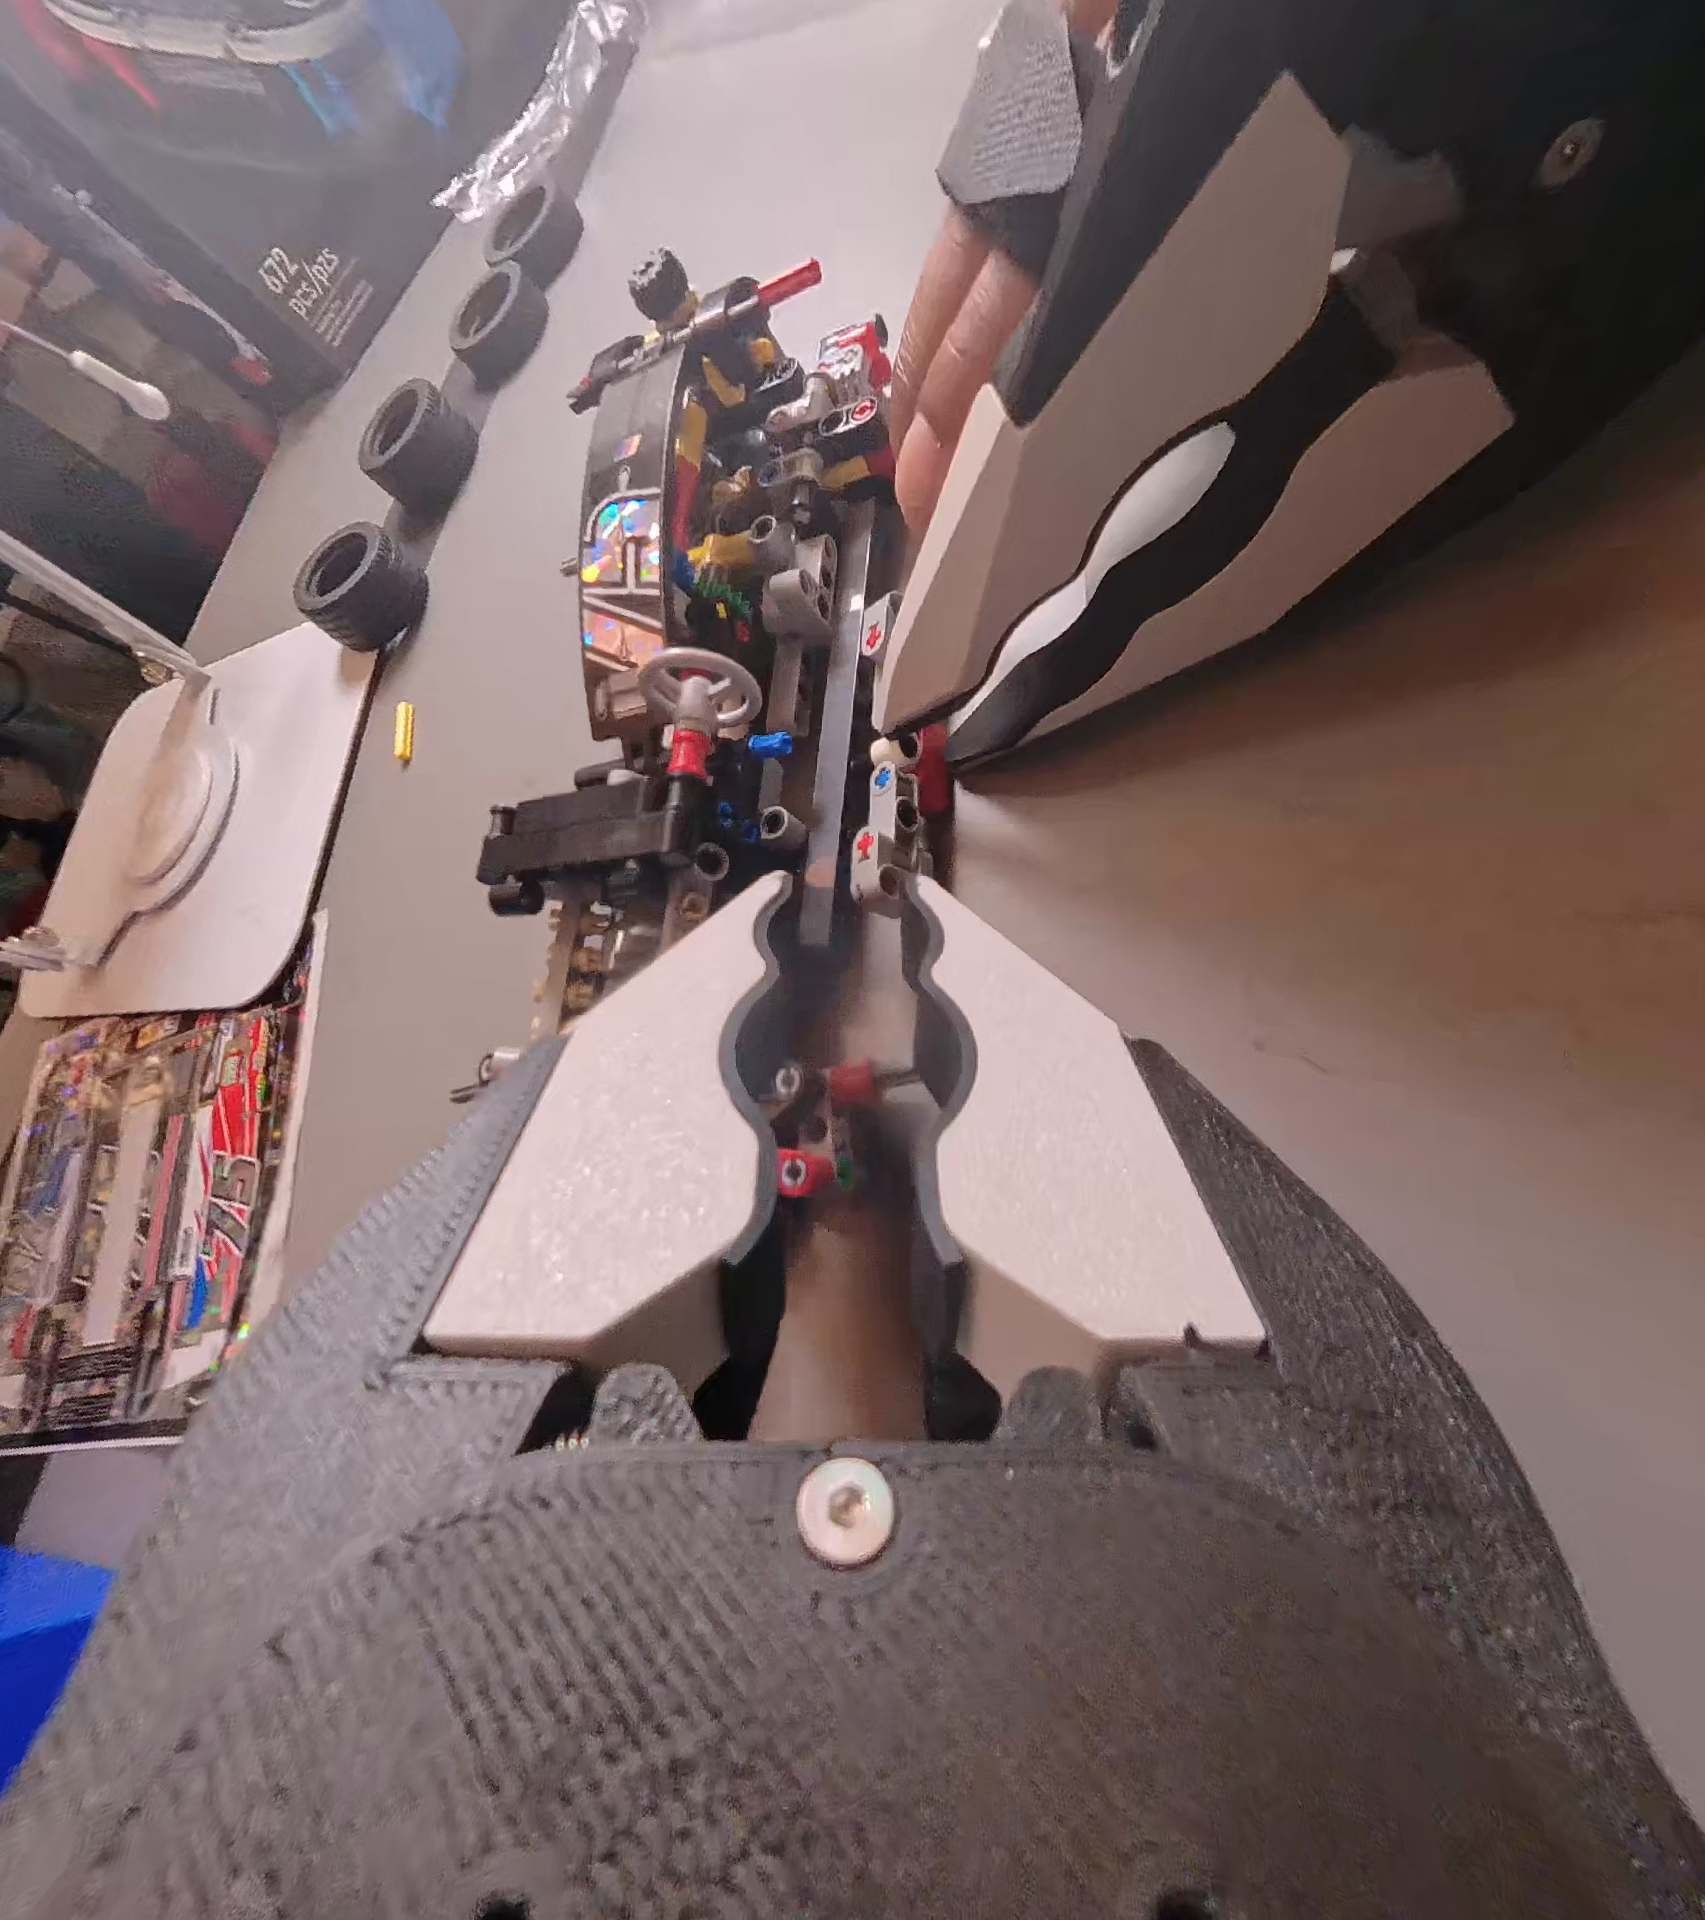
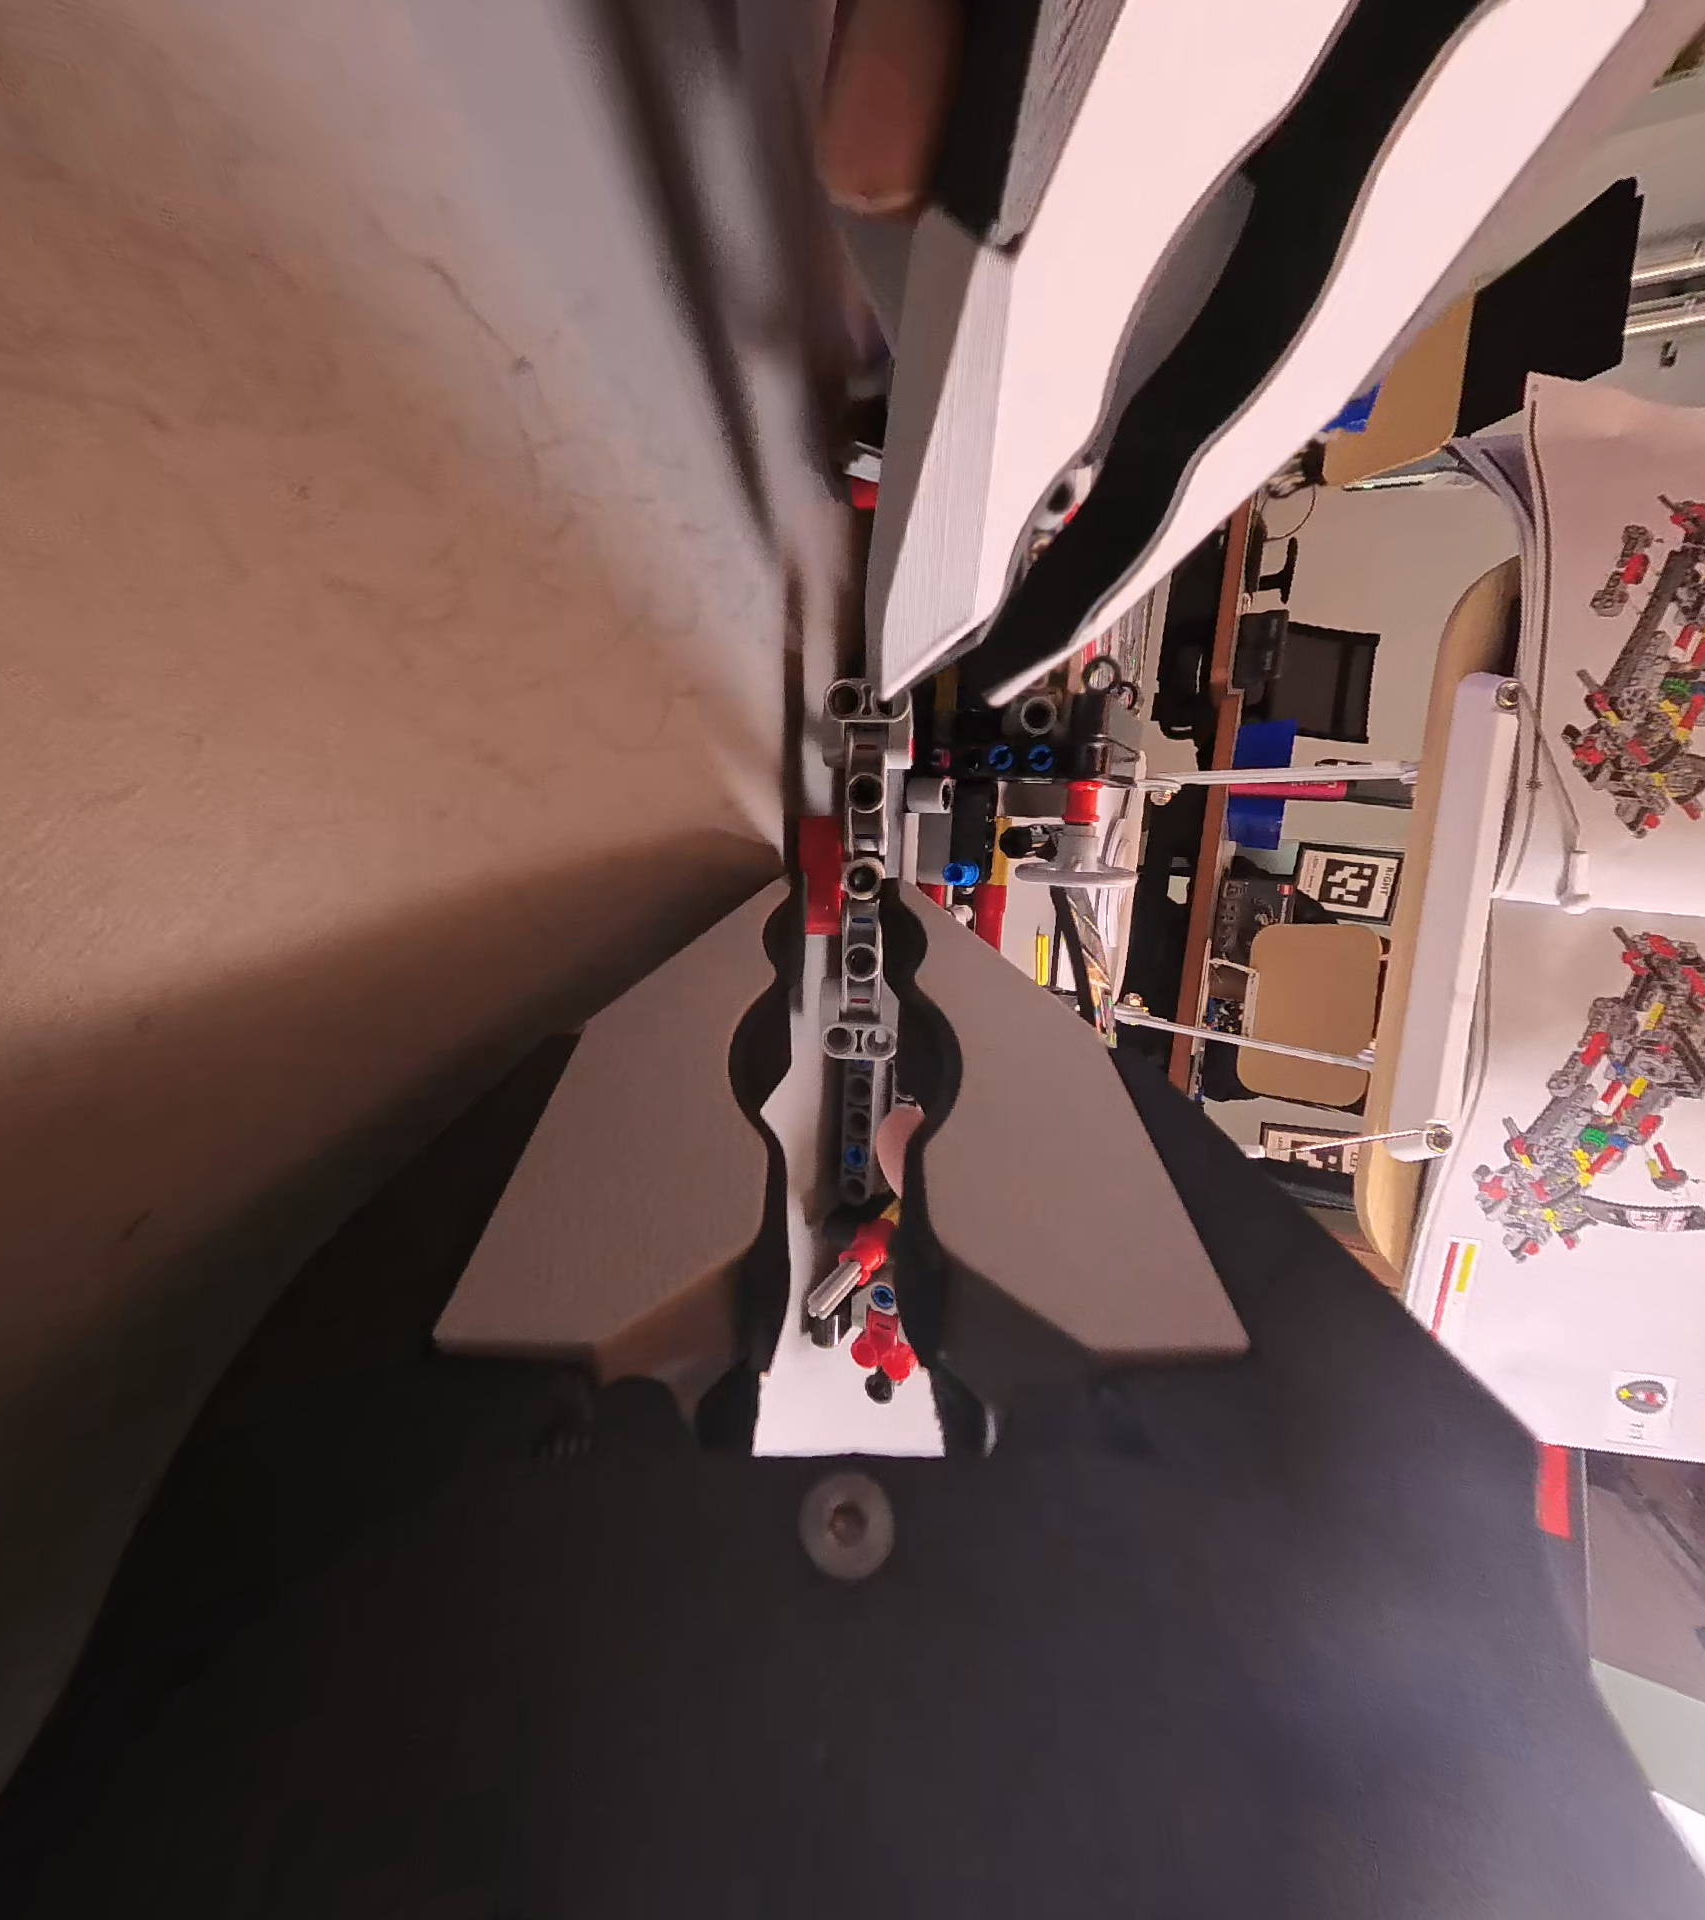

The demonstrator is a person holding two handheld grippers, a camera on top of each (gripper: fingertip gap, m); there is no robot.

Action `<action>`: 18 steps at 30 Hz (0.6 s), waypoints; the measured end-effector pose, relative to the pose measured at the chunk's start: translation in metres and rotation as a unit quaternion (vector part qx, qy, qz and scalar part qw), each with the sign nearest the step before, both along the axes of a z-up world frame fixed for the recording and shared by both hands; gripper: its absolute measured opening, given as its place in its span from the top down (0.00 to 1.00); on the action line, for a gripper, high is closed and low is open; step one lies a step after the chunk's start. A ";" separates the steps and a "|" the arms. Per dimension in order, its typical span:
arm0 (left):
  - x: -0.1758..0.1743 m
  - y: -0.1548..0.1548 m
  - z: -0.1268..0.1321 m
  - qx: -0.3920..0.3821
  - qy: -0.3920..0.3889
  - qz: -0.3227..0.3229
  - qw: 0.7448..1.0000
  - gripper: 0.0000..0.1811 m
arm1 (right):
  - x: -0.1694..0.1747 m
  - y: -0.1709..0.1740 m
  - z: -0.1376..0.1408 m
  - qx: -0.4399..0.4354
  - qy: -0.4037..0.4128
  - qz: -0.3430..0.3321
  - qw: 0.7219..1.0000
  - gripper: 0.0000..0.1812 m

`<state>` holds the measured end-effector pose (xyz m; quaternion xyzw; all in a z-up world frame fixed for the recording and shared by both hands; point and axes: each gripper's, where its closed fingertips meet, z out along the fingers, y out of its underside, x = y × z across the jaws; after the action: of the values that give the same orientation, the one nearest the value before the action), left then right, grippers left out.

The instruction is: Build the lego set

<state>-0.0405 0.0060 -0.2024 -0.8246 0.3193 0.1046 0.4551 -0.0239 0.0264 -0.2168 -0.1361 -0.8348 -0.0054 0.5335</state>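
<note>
both grey-padded grippers clamp the half-built multicolour plastic lego car chassis (image 1: pixel 723 582): left gripper (image 1: pixel 843 894) on one end, right gripper (image 2: pixel 843 914) on its grey side beam. four loose black rubber tyres (image 1: pixel 417 447) sit nearby on the grey table (image 1: pixel 1347 1039).

A grey tabletop (image 1: pixel 786 135) is carrying everything. The half-built lego car (image 1: pixel 713 582) is lying on it just ahead of the left gripper (image 1: pixel 848 914). Four black tyres (image 1: pixel 417 442) are sitting in a row farther out to that gripper's left, with a small yellow piece (image 1: pixel 403 732) lying between them and the car. A white stand base (image 1: pixel 204 821) is resting left of the gripper, partly overlapping a sticker sheet (image 1: pixel 136 1226). A dark box (image 1: pixel 235 208) and a clear plastic bag (image 1: pixel 557 104) are lying at the far end.
</note>
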 end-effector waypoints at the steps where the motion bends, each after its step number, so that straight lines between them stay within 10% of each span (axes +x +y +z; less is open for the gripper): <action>1: 0.003 0.002 0.000 -0.001 0.010 -0.006 1.000 0.91 | 0.000 0.000 0.000 -0.003 0.001 -0.001 1.000 0.93; 18: 0.004 0.010 -0.010 0.007 0.128 -0.051 0.991 0.98 | 0.001 0.000 0.004 -0.171 -0.051 -0.025 0.984 0.90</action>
<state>-0.0364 0.0157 -0.2121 -0.7841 0.4155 0.1880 0.4210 -0.0228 0.0269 -0.2131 -0.2462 -0.8455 0.1174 0.4590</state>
